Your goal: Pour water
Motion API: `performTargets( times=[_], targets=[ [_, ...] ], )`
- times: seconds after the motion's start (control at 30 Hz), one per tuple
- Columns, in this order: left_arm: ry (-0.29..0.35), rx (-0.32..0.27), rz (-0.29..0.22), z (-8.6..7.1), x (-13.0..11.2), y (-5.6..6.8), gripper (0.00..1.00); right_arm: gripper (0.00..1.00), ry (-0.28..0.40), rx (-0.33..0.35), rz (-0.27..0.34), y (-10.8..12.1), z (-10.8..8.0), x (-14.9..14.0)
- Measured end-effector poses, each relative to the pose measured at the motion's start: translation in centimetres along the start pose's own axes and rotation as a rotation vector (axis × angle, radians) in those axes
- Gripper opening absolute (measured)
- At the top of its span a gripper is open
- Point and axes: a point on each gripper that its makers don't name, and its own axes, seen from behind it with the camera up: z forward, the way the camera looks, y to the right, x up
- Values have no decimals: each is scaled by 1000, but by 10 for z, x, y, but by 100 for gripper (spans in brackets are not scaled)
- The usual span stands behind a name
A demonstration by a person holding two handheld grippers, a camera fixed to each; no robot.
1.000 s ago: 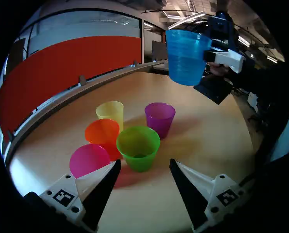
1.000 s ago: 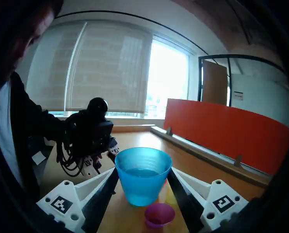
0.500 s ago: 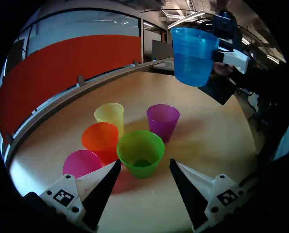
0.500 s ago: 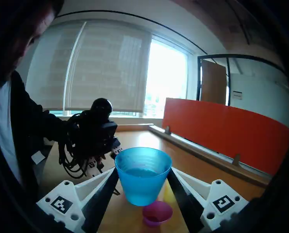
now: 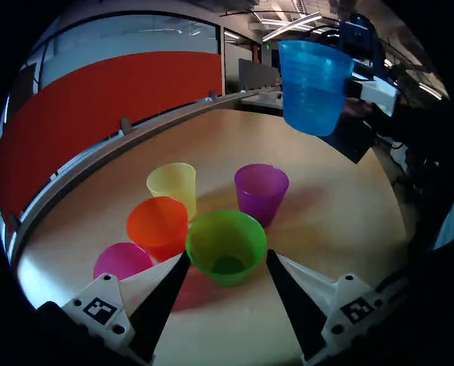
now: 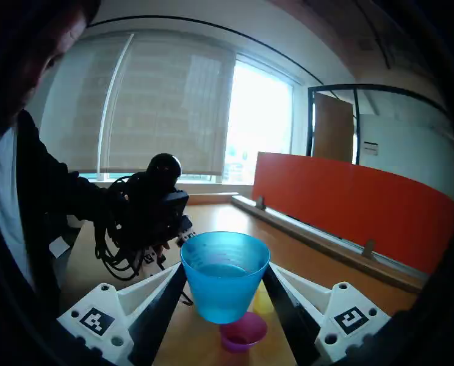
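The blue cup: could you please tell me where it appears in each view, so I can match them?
Left gripper view: blue cup at upper right, held in the air.
Right gripper view: blue cup at low centre, clamped between the tongs.
Shared landmark: purple cup, mid-frame in the left gripper view, directly below the blue cup in the right gripper view.

We see a blue cup (image 6: 225,283) of translucent, glossy plastic, finely ribbed. The green cup (image 5: 226,247) and purple cup (image 5: 260,190) share that sheen. The worktop (image 5: 324,201) looks like smooth, satin pale wood. The left tongs (image 5: 227,252) have matt black fingers (image 5: 163,296) on white plastic.
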Motion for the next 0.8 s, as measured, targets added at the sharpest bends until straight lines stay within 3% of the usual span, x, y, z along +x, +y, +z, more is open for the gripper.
performTargets(
  times=[0.57,0.8],
  targets=[
    [0,13,6,11,4,-4,93,89,-1,-6,-2,1,-1,-1],
    [0,19,-2,12,3,-5,87,89,-1,-6,0,1,0,-1]
  ],
)
